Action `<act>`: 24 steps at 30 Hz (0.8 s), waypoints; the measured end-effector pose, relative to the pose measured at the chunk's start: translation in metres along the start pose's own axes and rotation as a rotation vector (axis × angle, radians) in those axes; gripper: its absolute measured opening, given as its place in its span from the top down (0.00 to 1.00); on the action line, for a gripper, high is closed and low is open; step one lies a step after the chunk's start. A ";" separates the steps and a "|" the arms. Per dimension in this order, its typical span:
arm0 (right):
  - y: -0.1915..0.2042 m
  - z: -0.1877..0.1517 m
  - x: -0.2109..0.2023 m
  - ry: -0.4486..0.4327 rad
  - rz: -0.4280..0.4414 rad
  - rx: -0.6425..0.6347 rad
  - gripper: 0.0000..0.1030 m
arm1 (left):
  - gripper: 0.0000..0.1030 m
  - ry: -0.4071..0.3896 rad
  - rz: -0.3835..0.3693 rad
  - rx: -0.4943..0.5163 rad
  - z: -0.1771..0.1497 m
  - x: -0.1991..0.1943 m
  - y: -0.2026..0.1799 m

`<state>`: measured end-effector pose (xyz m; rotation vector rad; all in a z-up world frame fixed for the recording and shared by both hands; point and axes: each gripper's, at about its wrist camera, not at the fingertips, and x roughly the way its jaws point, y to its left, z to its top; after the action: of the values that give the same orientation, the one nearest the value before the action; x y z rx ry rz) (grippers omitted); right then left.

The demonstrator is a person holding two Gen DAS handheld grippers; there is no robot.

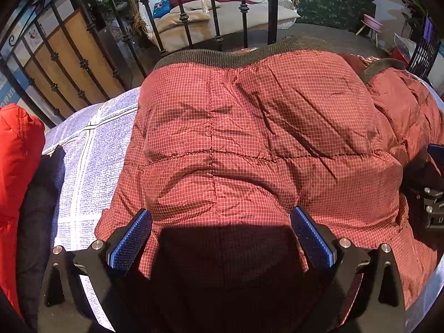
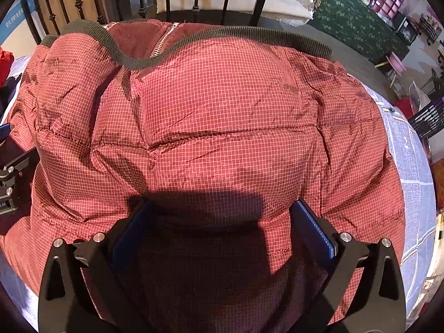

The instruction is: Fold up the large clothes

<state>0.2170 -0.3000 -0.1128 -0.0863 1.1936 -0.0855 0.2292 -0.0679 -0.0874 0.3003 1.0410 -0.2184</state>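
Note:
A large red quilted jacket (image 1: 249, 138) with a fine white grid and a dark ribbed hem (image 1: 199, 58) lies spread on a bed with a pale blue checked sheet (image 1: 91, 149). It fills the right wrist view (image 2: 216, 127) too, where its zipper (image 2: 163, 41) shows at the far edge. My left gripper (image 1: 222, 222) is open, its blue pads (image 1: 130, 238) wide apart just above the jacket's near edge. My right gripper (image 2: 222, 219) is open the same way over the jacket's right half. Each gripper's body shows at the other view's edge.
A bright red garment (image 1: 16, 161) and a dark navy one (image 1: 38, 194) lie at the bed's left. A black iron bed rail (image 1: 183, 16) stands behind the jacket. Beyond it are a cushioned swing seat (image 1: 216, 2) and a green carpet (image 2: 358, 25).

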 end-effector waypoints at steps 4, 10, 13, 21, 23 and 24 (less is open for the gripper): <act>-0.012 -0.006 -0.020 -0.038 0.036 0.055 0.04 | 0.06 -0.054 -0.003 -0.039 -0.015 -0.031 0.012; -0.066 -0.043 -0.059 -0.172 0.137 0.161 0.04 | 0.06 -0.119 -0.113 -0.160 -0.062 -0.072 0.060; -0.101 -0.063 -0.068 -0.194 0.210 0.176 0.04 | 0.06 -0.067 -0.166 -0.236 -0.082 -0.072 0.086; -0.165 -0.076 -0.061 -0.160 0.234 0.297 0.04 | 0.06 -0.021 -0.283 -0.307 -0.080 -0.056 0.098; -0.178 -0.073 -0.053 -0.149 0.287 0.347 0.04 | 0.06 -0.010 -0.275 -0.290 -0.075 -0.044 0.092; -0.181 -0.071 -0.049 -0.144 0.310 0.368 0.04 | 0.05 0.006 -0.279 -0.301 -0.073 -0.036 0.093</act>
<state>0.1288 -0.4762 -0.0730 0.4087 1.0184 -0.0244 0.1818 0.0455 -0.0769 -0.1176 1.1039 -0.3068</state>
